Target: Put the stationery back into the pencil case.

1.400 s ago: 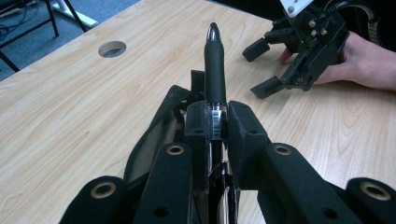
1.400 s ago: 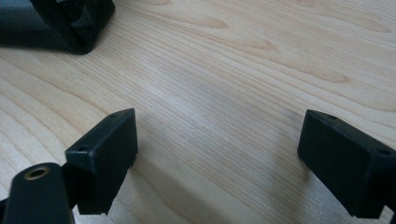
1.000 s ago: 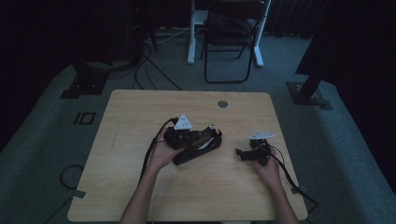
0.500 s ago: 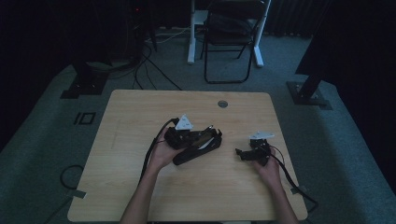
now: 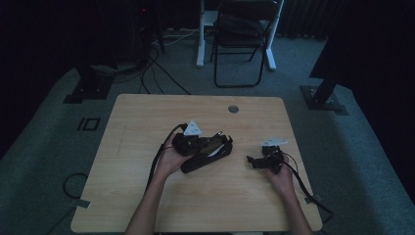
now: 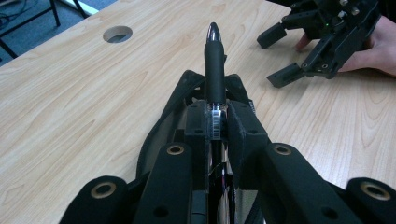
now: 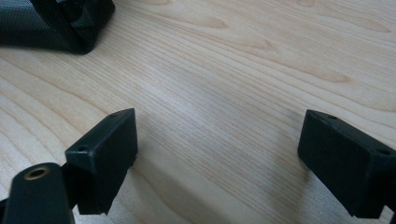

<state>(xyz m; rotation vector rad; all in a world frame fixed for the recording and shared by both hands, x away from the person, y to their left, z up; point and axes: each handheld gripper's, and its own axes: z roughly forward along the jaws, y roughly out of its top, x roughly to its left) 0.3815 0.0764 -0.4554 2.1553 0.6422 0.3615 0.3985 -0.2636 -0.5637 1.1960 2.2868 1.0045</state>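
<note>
At mid-tabletop [image 5: 147,122], I have the left tongs [image 6: 215,123] clamped on a black pen [image 6: 214,65], its silver tip pointing away along the jaws. Beneath and around it lies a black mesh pencil case [image 5: 208,155], its mouth seemingly toward the tongs; in the left gripper view the case's rim [image 6: 187,84] frames the pen, so I judge the pen is either going in or coming out, and cannot tell which. Held lengthwise, in line with the jaws, the pen would slide cleanly through the opening.

Right tongs [image 7: 219,154] stand wide apart with nothing between them, low over bare wood, well apart from the case; a corner of the mesh [image 7: 56,23] shows at upper left in the right gripper view. My read: parked there, ready to steady the case if needed.

Writing: a small barcode-like strip on the pen barrel [image 6: 215,122], not legible. No brand readable on case or pen. Round cable hole [image 5: 233,108] sits at the far edge.
</note>
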